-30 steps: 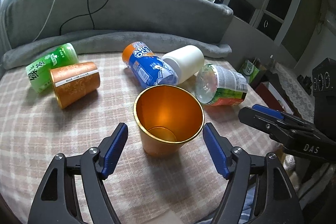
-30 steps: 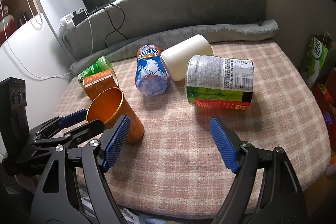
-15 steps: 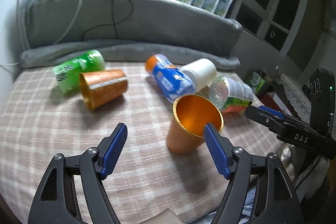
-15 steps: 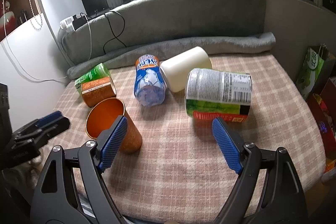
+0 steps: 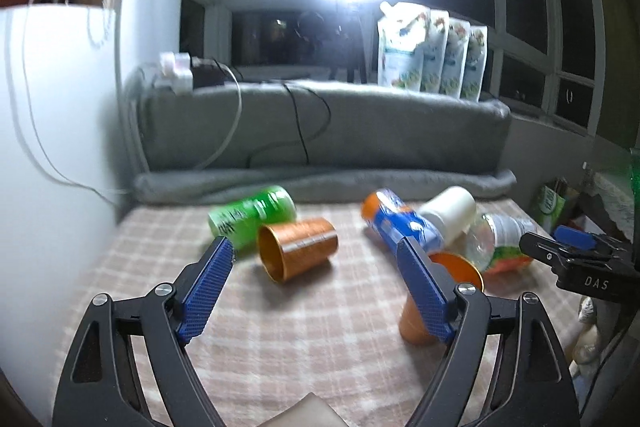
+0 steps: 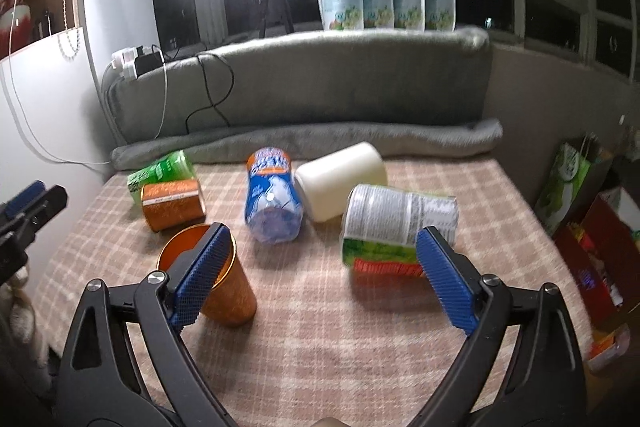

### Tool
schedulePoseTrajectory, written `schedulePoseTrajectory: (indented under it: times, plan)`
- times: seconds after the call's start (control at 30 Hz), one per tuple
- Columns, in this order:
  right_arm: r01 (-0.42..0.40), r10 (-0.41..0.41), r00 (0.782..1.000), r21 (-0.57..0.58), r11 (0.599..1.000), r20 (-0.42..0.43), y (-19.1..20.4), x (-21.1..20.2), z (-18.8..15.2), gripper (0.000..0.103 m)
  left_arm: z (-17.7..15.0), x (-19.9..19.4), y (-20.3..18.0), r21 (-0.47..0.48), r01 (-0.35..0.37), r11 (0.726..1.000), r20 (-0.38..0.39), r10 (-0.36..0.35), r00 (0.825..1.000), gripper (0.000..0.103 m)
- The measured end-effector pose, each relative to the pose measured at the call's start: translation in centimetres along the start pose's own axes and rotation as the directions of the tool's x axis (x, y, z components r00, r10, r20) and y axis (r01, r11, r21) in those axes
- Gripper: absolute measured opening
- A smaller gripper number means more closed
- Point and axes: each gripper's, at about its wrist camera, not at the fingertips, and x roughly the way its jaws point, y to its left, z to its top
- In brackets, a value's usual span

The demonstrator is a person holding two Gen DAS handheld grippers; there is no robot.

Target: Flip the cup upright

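An orange metal cup (image 6: 224, 291) stands upright on the checked tablecloth (image 6: 328, 331); in the left wrist view the cup (image 5: 416, 323) is partly hidden behind my right finger. A second orange cup (image 5: 296, 247) lies on its side, mouth toward me, also seen in the right wrist view (image 6: 172, 205). My left gripper (image 5: 316, 287) is open and empty, pulled back above the table. My right gripper (image 6: 320, 279) is open and empty, its left finger in front of the upright cup.
A green can (image 5: 252, 217), a blue bottle (image 6: 272, 203), a white container (image 6: 340, 183) and a labelled clear bottle (image 6: 400, 223) lie on their sides. A grey cushion (image 6: 300, 87) backs the table. Bags (image 6: 568, 183) stand at right.
My left gripper has backed away from the upright cup, risen and swung left, so the cup now sits at its right. My right gripper has pulled back and tilted up.
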Motion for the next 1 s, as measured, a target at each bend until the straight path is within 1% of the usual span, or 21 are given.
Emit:
schedulePoseTrajectory:
  times: [0.1, 0.17, 0.3, 0.47, 0.67, 1.0]
  plan:
    - [0.025, -0.025, 0.999, -0.001, 1.0, 0.032, 0.0, -0.4, 0.2, 0.103, 0.3, -0.5, 0.0, 0.002, -0.019, 1.0, 0.034, 0.019, 0.999, 0.085]
    - [0.043, -0.042, 0.998, 0.0, 0.999, 0.052, 0.0, -0.7, 0.3, 0.103, 0.5, -0.7, 0.1, -0.007, -0.027, 1.0, 0.049, 0.027, 0.998, 0.086]
    - [0.064, -0.064, 0.995, 0.001, 0.998, 0.075, -0.1, -1.0, 0.4, 0.103, 0.7, -0.9, 0.3, -0.028, -0.034, 0.999, 0.053, 0.036, 0.998, 0.086]
    - [0.065, -0.065, 0.995, 0.003, 0.998, 0.081, -0.1, -1.0, 0.4, 0.103, 0.9, -1.1, 0.2, -0.03, -0.042, 0.999, 0.062, 0.044, 0.997, 0.086]
    - [0.073, -0.073, 0.993, 0.003, 0.997, 0.098, 0.0, -1.4, 0.7, 0.103, 0.9, -1.2, 0.0, -0.023, -0.034, 0.999, 0.06, 0.036, 0.998, 0.087]
    - [0.074, -0.073, 0.993, 0.003, 0.997, 0.097, 0.1, -1.3, 0.7, 0.103, 0.9, -1.2, 0.0, -0.024, -0.028, 0.999, 0.056, 0.029, 0.998, 0.087]
